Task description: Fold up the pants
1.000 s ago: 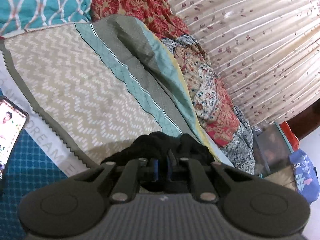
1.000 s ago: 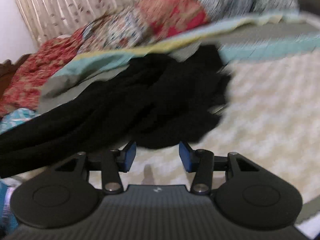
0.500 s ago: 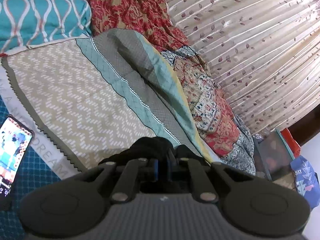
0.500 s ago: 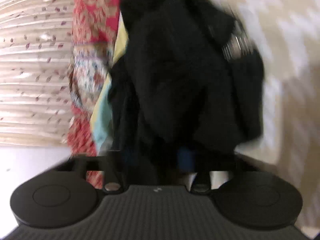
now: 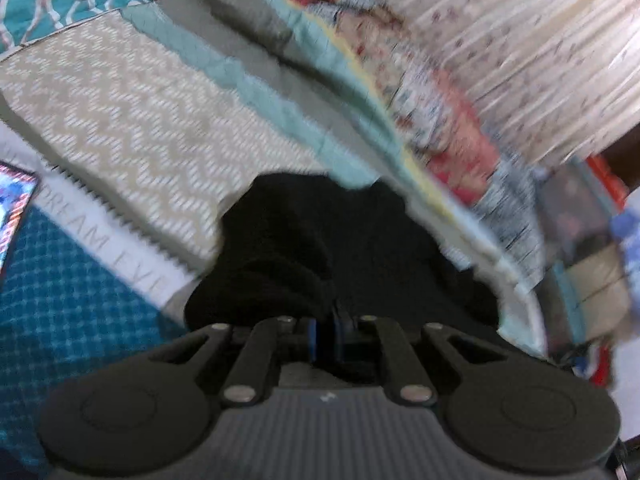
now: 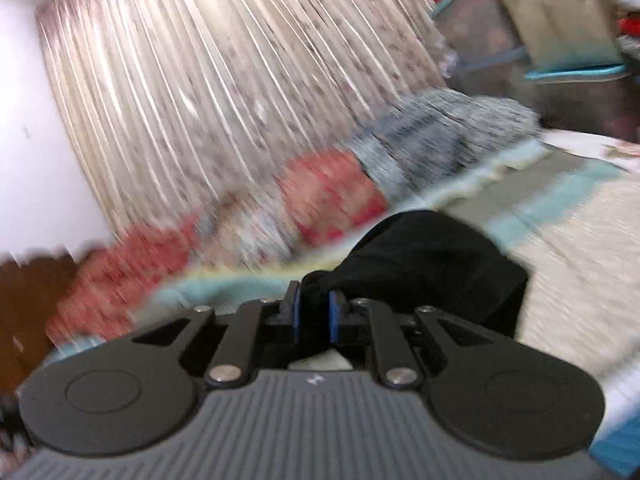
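Black pants (image 5: 340,248) bunched on zigzag bedspread (image 5: 132,120), near its teal border. Left gripper (image 5: 325,338) clamped tight on pants fabric. Right gripper (image 6: 314,314) narrow, jaws easing apart, bunched pants fabric pinched between blue pads (image 6: 333,316).

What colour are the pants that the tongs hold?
The pants are plain black, seen best in the right wrist view.
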A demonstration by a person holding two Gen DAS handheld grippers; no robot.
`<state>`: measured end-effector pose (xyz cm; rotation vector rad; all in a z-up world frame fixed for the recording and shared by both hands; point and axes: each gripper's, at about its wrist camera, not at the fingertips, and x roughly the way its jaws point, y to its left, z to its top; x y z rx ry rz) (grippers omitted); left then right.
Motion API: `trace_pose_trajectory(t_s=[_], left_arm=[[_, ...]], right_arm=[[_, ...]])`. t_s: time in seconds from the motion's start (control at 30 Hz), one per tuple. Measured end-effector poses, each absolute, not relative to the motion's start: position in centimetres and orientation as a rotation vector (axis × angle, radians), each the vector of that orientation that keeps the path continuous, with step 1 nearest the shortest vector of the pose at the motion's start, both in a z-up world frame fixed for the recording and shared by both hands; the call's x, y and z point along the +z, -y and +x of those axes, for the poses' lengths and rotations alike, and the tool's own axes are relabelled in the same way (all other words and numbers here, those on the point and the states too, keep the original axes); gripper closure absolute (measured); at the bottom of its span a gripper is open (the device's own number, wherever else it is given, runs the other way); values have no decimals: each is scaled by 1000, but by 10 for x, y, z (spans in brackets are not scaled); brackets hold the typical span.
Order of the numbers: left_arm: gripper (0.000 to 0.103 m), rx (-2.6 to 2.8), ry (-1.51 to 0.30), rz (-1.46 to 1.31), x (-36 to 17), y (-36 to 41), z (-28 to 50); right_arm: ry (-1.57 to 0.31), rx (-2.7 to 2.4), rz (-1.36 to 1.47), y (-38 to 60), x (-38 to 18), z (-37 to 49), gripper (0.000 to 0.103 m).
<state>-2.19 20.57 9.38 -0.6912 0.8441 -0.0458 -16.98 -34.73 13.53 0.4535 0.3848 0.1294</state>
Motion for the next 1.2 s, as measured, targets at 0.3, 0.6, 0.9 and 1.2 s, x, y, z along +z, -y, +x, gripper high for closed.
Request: trace_pose_trajectory(t_s=[0.3, 0.6, 0.9, 1.2], left_arm=[[66, 92, -953, -665, 62, -217, -54], [44, 16, -1022, -894, 34, -213, -57], [92, 27, -1068, -1032, 8, -200, -26], [94, 67, -981, -1003, 44, -204, -30]], right_arm=[[-696, -51, 706, 369, 58, -202, 59], [-560, -290, 884, 433, 36, -254, 55], [-660, -266, 744, 428, 15, -181, 50], [-474, -218, 357, 441, 126, -141, 78]])
